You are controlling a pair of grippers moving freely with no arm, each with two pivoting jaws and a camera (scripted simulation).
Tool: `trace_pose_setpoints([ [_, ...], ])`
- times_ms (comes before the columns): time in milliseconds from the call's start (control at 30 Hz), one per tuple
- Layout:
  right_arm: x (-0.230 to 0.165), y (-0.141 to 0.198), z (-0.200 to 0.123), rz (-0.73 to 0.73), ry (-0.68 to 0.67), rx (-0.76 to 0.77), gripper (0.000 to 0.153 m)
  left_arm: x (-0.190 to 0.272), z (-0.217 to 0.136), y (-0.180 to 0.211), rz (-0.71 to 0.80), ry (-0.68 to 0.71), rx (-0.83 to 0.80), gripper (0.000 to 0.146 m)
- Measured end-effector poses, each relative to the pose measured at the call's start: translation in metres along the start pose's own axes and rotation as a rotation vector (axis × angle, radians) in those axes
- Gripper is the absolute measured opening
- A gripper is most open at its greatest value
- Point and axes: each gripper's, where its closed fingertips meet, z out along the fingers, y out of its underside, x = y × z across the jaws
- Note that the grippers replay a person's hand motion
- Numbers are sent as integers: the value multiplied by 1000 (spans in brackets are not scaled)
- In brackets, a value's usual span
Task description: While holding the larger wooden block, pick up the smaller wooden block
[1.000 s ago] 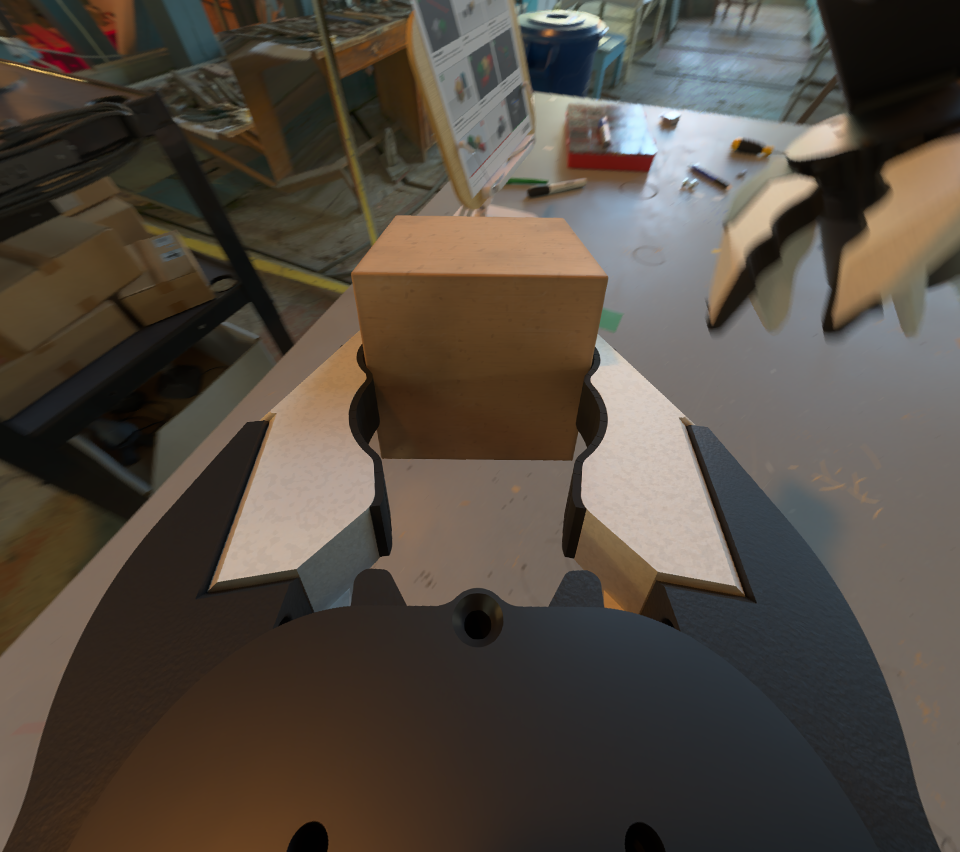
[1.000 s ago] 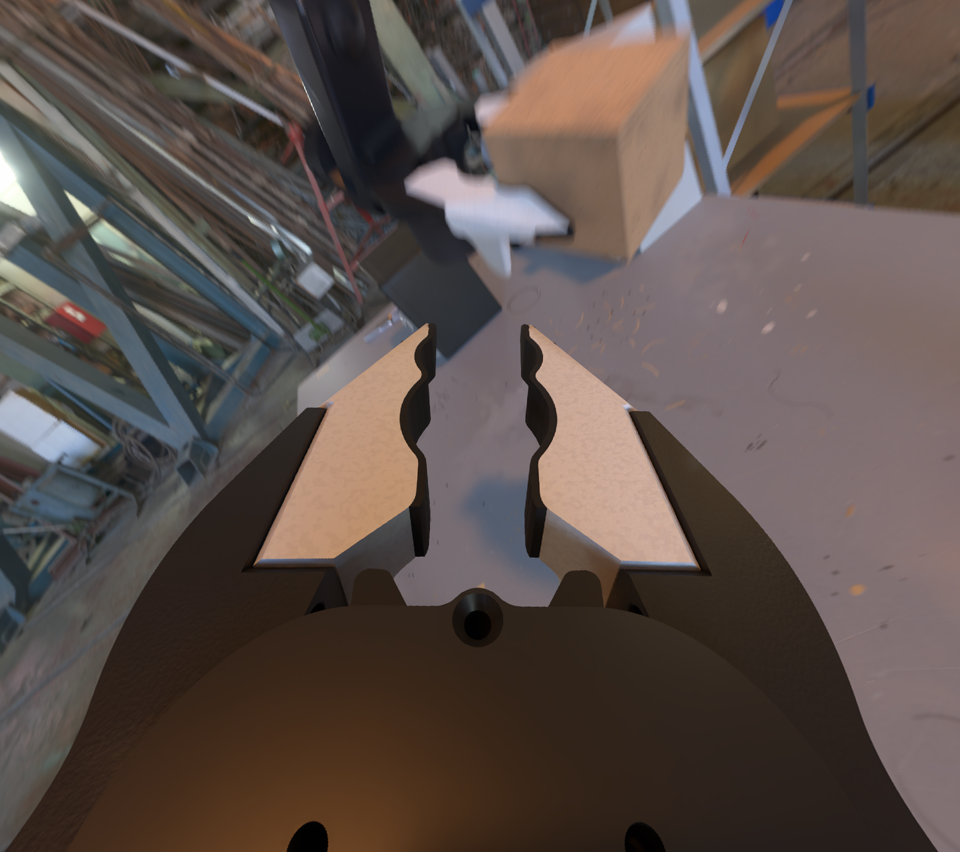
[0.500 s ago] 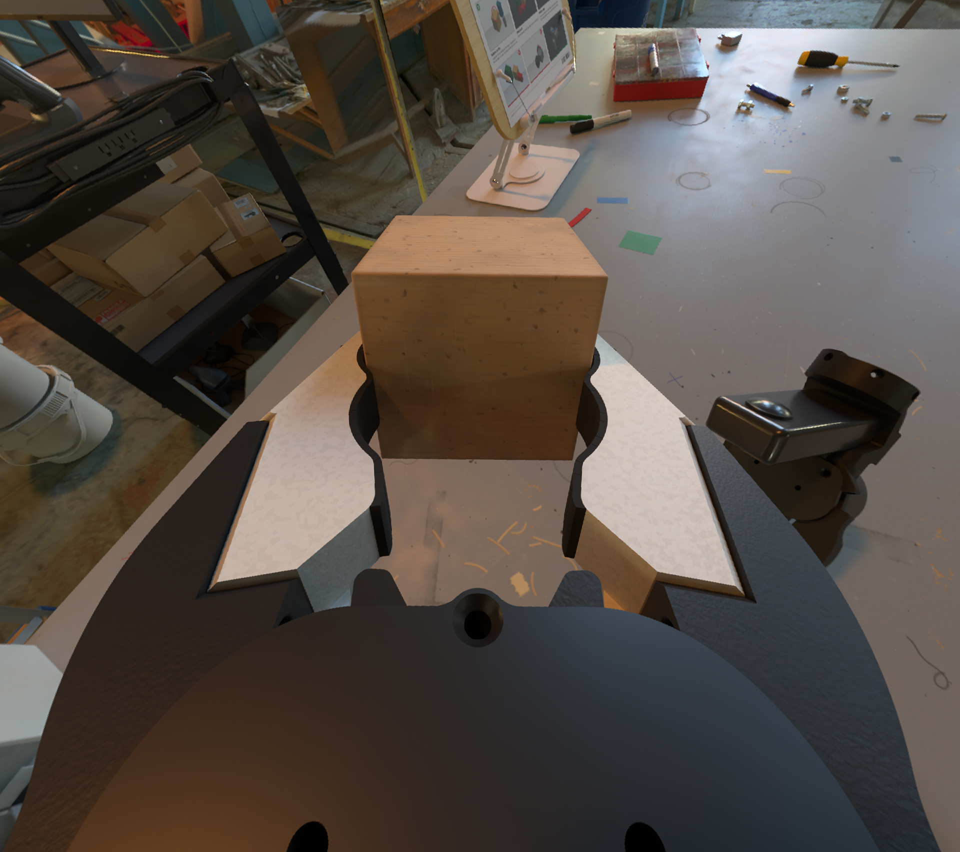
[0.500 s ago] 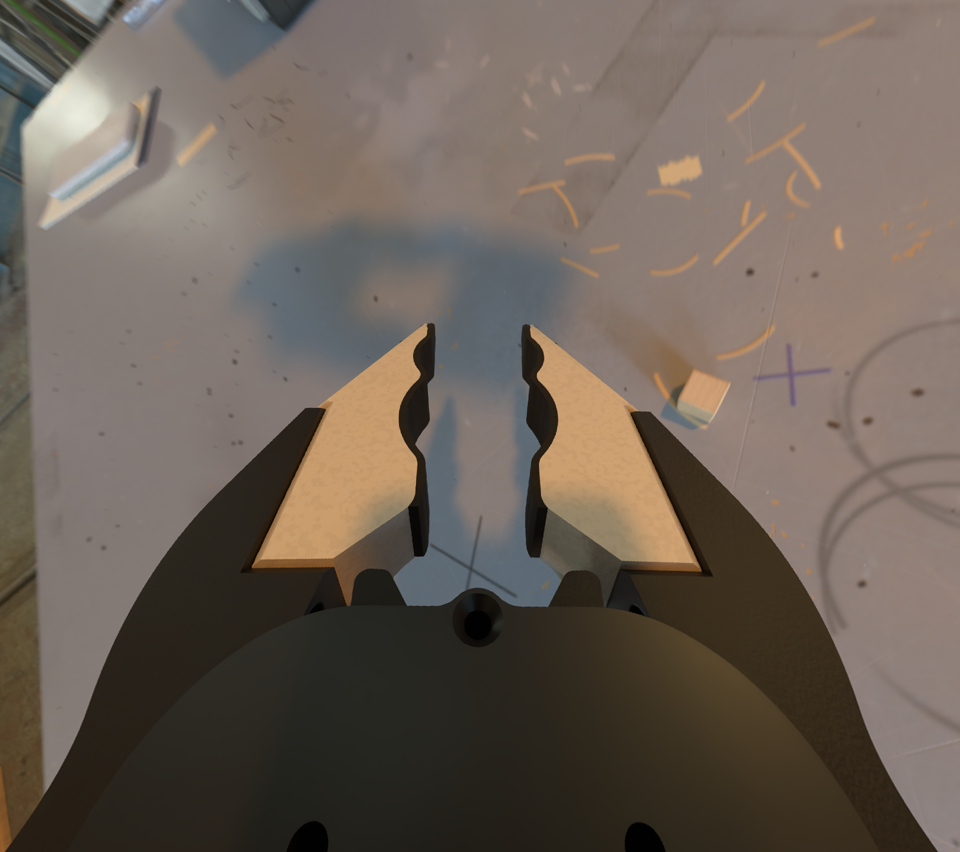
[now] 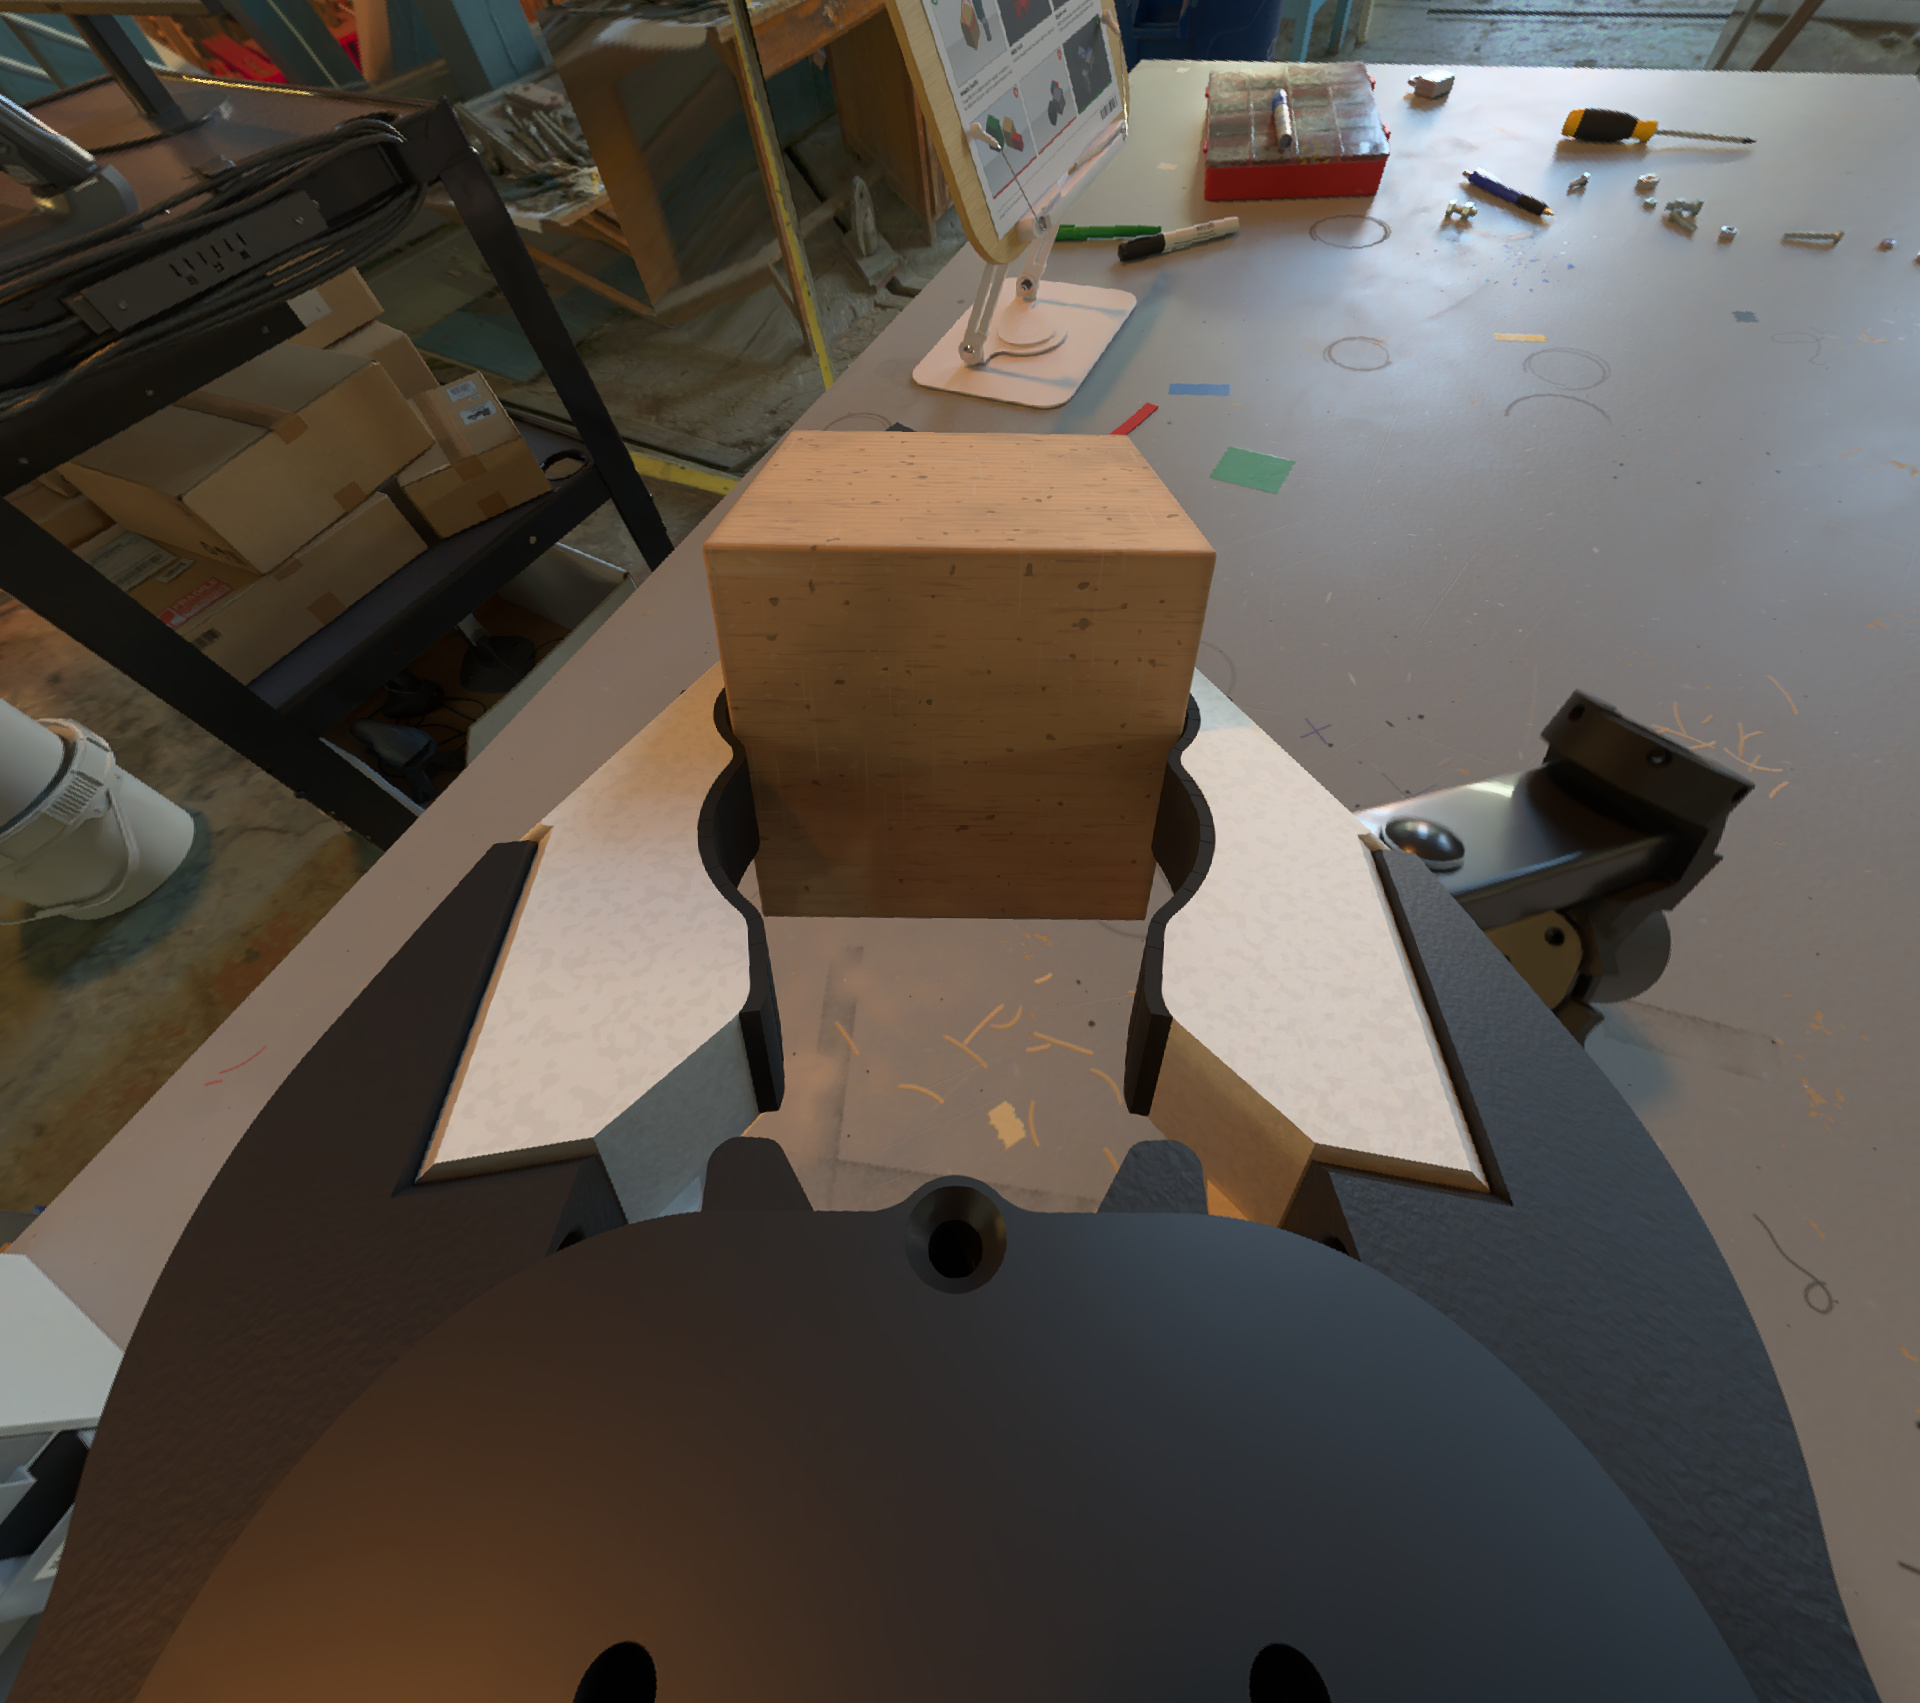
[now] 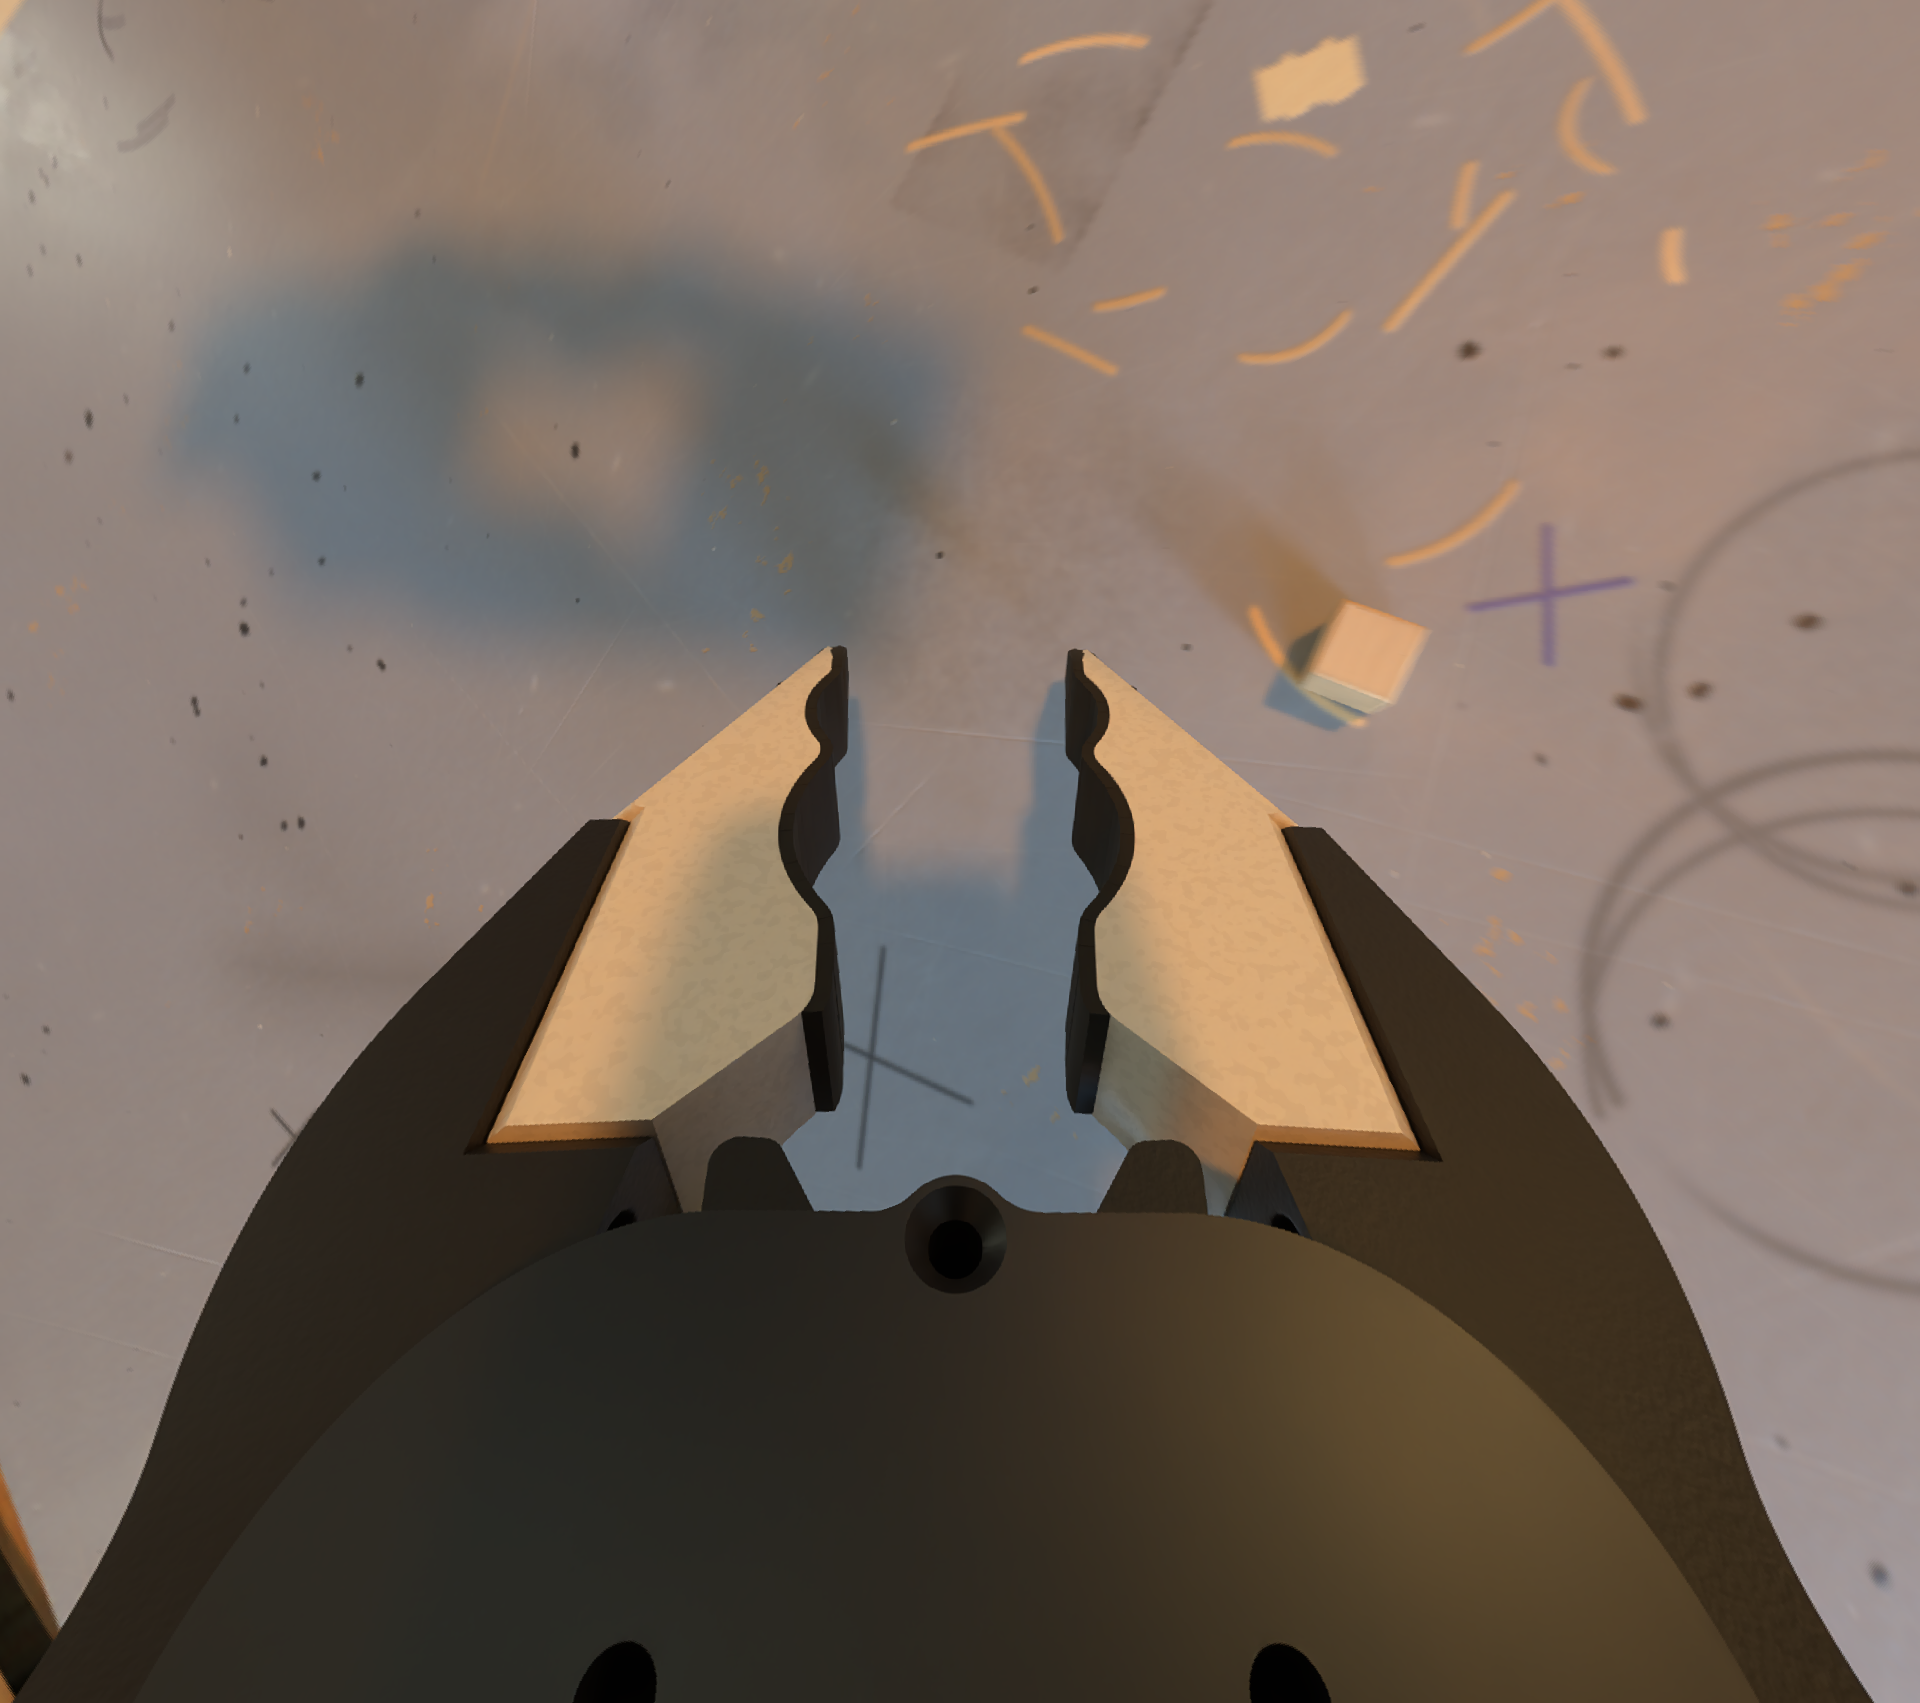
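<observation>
My left gripper (image 5: pixel 956 718) is shut on the larger wooden block (image 5: pixel 956 666), a light brown cube held above the grey table (image 5: pixel 1507 531). My right gripper (image 6: pixel 956 666) is open and empty, pointing down at the table (image 6: pixel 416 822) from close above. The smaller wooden block (image 6: pixel 1356 666), a tiny pale cube, lies on the table just right of the right fingertip, outside the jaws. The right gripper's dark body also shows low over the table at the right of the left wrist view (image 5: pixel 1558 853).
A picture board on a white stand (image 5: pixel 997 43), markers (image 5: pixel 1174 238), a red parts box (image 5: pixel 1294 131), a screwdriver (image 5: pixel 1652 128) and loose screws lie at the far side of the table. The table's left edge drops to a shelf with cardboard boxes (image 5: pixel 260 469). Wood shavings (image 6: pixel 1455 251) litter the surface.
My right gripper has swung down to face the table and dropped closer, bringing the smaller block near its right fingertip. The left gripper tilted down slightly, still holding the larger block.
</observation>
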Motion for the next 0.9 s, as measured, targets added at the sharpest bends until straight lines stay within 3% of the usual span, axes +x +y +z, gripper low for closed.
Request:
trace_pose_setpoints([
  [233,49,-21,-38,188,161,85,48,-3,-11,4,-13,-23,13,77],
  [400,66,-13,-24,361,175,39,39,-5,-20,8,-17,-43,16,77],
  [567,72,0,-9,368,219,-34,33,-4,-29,14,-15,-50,11,77],
  [700,73,0,-4,347,235,-59,20,-4,-34,18,-19,-45,10,77],
  [900,65,-9,-5,337,188,-39,15,-7,-40,17,1,-54,14,77],
])
